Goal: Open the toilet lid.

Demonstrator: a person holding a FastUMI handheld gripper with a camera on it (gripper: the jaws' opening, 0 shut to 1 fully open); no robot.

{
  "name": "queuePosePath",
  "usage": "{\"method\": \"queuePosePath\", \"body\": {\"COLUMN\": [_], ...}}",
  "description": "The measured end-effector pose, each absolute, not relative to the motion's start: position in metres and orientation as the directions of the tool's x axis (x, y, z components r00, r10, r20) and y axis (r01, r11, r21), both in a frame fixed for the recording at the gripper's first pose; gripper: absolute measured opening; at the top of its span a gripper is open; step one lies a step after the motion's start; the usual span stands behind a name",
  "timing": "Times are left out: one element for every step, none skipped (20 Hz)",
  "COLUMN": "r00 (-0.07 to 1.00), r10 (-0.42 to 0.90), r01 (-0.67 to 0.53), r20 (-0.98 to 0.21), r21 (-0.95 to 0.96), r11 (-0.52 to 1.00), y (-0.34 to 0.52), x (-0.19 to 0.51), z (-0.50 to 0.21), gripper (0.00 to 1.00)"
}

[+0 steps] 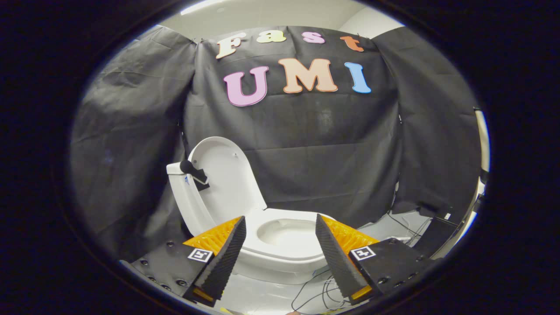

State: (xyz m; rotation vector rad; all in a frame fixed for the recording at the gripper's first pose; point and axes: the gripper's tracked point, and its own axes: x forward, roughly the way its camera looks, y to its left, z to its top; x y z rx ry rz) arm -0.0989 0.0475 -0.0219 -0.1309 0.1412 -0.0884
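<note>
In the gripper view we see our gripper (280,245) spread wide with nothing between its fingers (221,258); they frame the toilet (280,258) from a little way back and touch none of it. The toilet lid (225,175) already stands raised, leaning back toward the tank (186,197) at the rear of the toilet, and the seat (286,218) is down with the open bowl (288,238) showing just ahead of the fingers, so we judge the opening done. A dark knob-like fitting (192,170) sits at the top of the tank beside the lid. What could go wrong from here, in our judgement: the lid looks close to upright rather than well past it, so a brush from a finger could tip it shut. Loose cables (315,293) lie on the floor (271,297) in front of the toilet and could catch a finger if we drop low.
</note>
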Motion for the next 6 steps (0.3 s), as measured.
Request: {"method": "queuePosePath", "body": {"r00": [0.986,0.985,0.985,0.984,0.984,0.983], "r10": [-0.091,-0.085,-0.082,-0.081,-0.081,-0.086], "r01": [0.071,0.064,0.06,0.057,0.058,0.065], "r20": [-0.142,-0.148,-0.153,-0.157,-0.159,-0.161], "r21": [-0.137,-0.14,-0.147,-0.149,-0.144,-0.13], "r11": [0.988,0.988,0.987,0.987,0.988,0.989], "y": [0.0506,0.0519,0.0522,0.0515,0.0497,0.0459], "x": [-0.0992,-0.0985,-0.0987,-0.1,-0.1,-0.1008], "z": [-0.0246,-0.0273,-0.0291,-0.0309,-0.0306,-0.0316], "gripper": [0.98,0.98,0.98,0.98,0.98,0.98]}}
